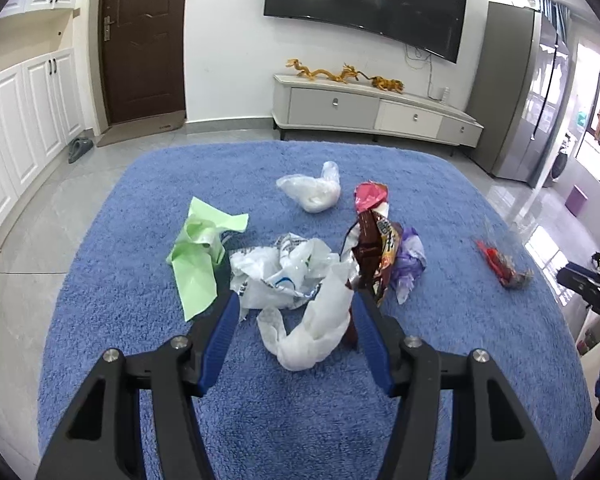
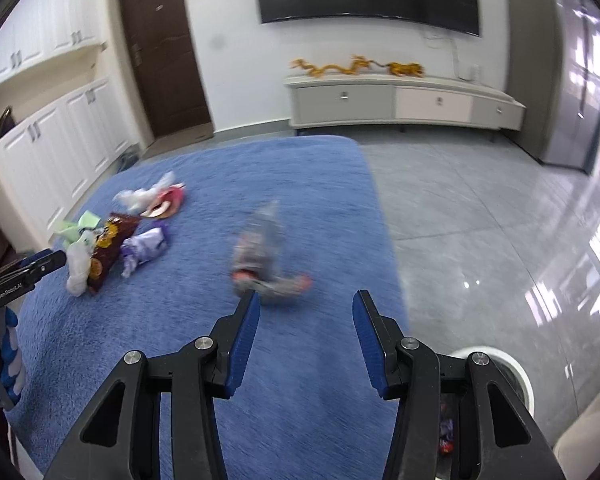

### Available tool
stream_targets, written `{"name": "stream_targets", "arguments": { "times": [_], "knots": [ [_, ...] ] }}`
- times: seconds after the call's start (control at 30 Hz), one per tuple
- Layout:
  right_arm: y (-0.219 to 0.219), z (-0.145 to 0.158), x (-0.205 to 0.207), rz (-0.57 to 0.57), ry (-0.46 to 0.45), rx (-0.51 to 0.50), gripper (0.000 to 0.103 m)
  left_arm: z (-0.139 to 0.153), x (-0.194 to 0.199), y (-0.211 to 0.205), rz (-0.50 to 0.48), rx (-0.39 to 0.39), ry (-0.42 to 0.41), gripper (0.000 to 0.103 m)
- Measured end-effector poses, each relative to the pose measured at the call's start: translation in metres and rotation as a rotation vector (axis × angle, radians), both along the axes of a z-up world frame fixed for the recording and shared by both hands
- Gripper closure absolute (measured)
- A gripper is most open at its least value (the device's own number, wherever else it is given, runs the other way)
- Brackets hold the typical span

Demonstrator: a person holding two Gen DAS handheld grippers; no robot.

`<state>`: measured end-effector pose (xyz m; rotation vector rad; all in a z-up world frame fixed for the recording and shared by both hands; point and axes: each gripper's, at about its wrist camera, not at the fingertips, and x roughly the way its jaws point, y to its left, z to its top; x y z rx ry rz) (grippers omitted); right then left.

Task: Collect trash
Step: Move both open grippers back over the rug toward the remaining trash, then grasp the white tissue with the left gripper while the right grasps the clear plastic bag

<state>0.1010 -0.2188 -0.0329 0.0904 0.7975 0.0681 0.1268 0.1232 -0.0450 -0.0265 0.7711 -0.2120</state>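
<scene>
Trash lies on a blue fleece-covered table [image 1: 140, 320]. My left gripper [image 1: 294, 300] is open, its jaws either side of a twisted white bag [image 1: 316, 328]. Beyond it lie a crumpled white printed bag [image 1: 276, 268], a green bag [image 1: 196, 256], a brown snack wrapper [image 1: 376, 252], a purple wrapper [image 1: 410, 260], a pink wrapper [image 1: 370, 196] and a clear bag [image 1: 312, 190]. A red and clear wrapper [image 1: 504, 264] lies apart at the right. My right gripper [image 2: 306, 300] is open and empty, just short of that blurred wrapper [image 2: 264, 256].
A white-rimmed bin [image 2: 512, 384] with wrappers inside stands on the grey tiled floor [image 2: 480, 220] at the table's right, behind my right gripper. A TV cabinet [image 1: 372, 110] stands against the far wall. White cupboards [image 1: 24, 120] line the left.
</scene>
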Motion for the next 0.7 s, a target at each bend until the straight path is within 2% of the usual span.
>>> {"name": "stream_targets", "arguments": {
  "times": [0.23,0.33,0.4,0.43,0.5,0.6,0.7],
  "knots": [
    [0.031,-0.01,0.03,0.078,0.026,-0.029,0.055,-0.015,0.002,-0.004,-0.073,-0.004,0.033,0.049],
    [0.034,-0.016,0.039,0.085,0.043,-0.036,0.055,-0.028,0.004,-0.009,-0.1,0.0,0.073,0.05],
    [0.036,-0.02,0.044,0.089,0.052,-0.043,0.055,-0.037,0.005,-0.009,-0.102,0.0,0.102,0.06],
    [0.037,-0.021,0.045,0.09,0.055,-0.046,0.055,-0.038,0.005,-0.008,-0.099,-0.006,0.107,0.06],
    [0.039,-0.025,0.049,0.095,0.063,-0.053,0.055,-0.035,0.002,-0.004,-0.111,-0.037,0.1,0.068],
    [0.04,-0.031,0.054,0.103,0.076,-0.057,0.055,-0.037,-0.005,-0.003,-0.12,-0.042,0.109,0.074],
    [0.042,-0.039,0.057,0.109,0.093,-0.052,0.055,-0.036,-0.013,-0.003,-0.123,-0.039,0.101,0.076]
  ]
}}
